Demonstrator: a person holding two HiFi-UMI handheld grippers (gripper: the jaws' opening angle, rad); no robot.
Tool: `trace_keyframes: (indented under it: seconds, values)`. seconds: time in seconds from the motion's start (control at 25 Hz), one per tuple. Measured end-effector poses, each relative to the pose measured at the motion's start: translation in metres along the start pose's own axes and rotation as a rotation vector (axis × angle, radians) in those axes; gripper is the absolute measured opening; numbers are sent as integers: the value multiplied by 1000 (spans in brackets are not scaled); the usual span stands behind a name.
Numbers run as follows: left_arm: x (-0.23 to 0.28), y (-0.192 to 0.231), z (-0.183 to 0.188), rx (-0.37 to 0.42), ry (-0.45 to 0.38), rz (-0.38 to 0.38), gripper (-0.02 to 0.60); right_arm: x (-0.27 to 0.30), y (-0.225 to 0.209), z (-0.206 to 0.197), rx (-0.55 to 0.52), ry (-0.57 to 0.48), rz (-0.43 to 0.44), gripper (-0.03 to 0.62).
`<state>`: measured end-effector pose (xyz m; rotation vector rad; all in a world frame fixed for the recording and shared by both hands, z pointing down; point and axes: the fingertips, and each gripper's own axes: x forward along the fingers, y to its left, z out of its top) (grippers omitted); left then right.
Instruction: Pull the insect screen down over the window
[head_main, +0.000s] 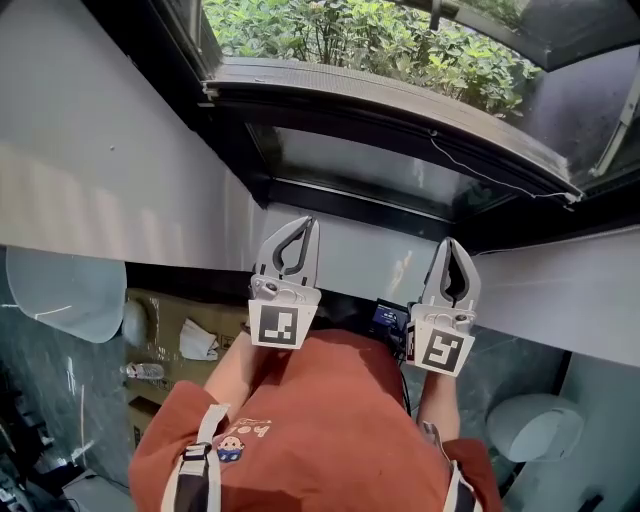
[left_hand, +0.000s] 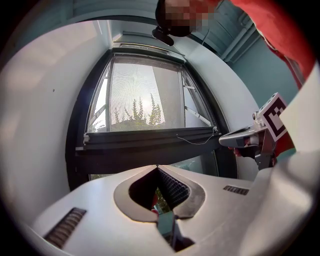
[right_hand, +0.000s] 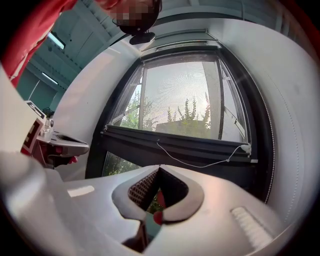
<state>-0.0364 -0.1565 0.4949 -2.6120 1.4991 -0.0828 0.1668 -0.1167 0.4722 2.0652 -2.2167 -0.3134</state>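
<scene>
The person is holding both tools level in front of the window (left_hand: 79, 125). The left gripper (left_hand: 157, 169) and the right gripper (right_hand: 160, 168) are each pressing their jaws together on nothing. The insect screen (left_hand: 145, 95) is hanging over the upper panes. Its bottom bar (left_hand: 150, 136) is crossing at 12 o'clock from the jaw tips, apart from them. A thin cord (right_hand: 200, 163) is drooping along the bar.

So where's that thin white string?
The white string hangs in a slack loop along the dark bar at the insect screen's lower edge, on the bar's right half in the right gripper view, reaching its right end.
</scene>
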Motion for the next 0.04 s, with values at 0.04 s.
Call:
trace_keyframes:
  seconds: [0.04]
  values:
    - [0, 0, 0, -5, -1, 3, 6, 0, 0, 0, 0, 0, 1, 9]
